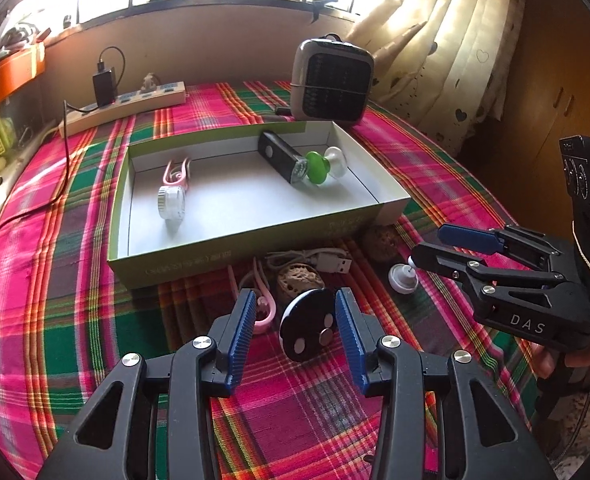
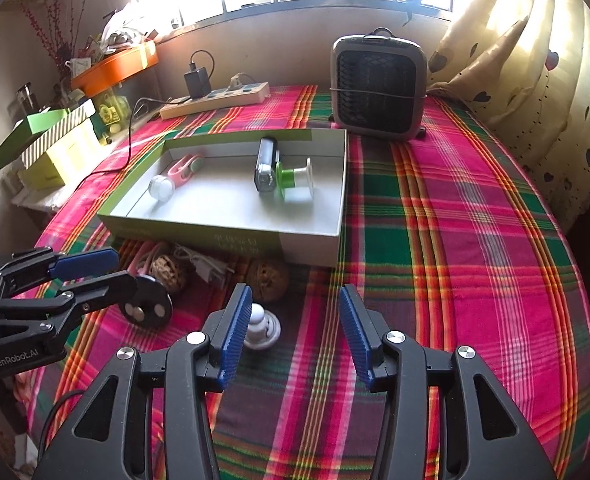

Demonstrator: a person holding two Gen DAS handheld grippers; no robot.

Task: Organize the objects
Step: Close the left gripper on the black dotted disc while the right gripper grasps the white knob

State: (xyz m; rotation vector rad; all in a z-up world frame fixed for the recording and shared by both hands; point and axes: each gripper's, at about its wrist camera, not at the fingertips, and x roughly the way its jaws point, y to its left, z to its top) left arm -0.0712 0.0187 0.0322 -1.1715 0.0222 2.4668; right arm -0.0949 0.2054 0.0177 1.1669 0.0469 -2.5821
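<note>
A shallow green box [image 1: 215,260] [image 2: 199,236] with a white inside stands mid-table. It holds a pink clip [image 1: 177,172], a clear round pot [image 1: 171,202], a black device [image 1: 279,156] and a green-and-white spool [image 1: 323,165]. In front of it lie two walnuts [image 1: 299,280] [image 1: 383,242], a USB cable [image 1: 327,260] and another pink clip [image 1: 263,312]. A black disc [image 1: 309,324] [image 2: 147,300] sits between the fingers of my left gripper [image 1: 295,300] [image 2: 107,270], which is open; only the right pad is close to it. My right gripper [image 2: 295,294] [image 1: 427,246] is open beside a small white knob [image 2: 261,326] [image 1: 403,278], which lies by its left finger.
A grey fan heater [image 1: 331,80] [image 2: 379,84] stands behind the box, and a power strip [image 1: 123,106] with a charger and trailing cord lies at the back left. Curtains [image 2: 535,80] hang at the right. Green and striped boxes [image 2: 47,140] sit off the table's left edge.
</note>
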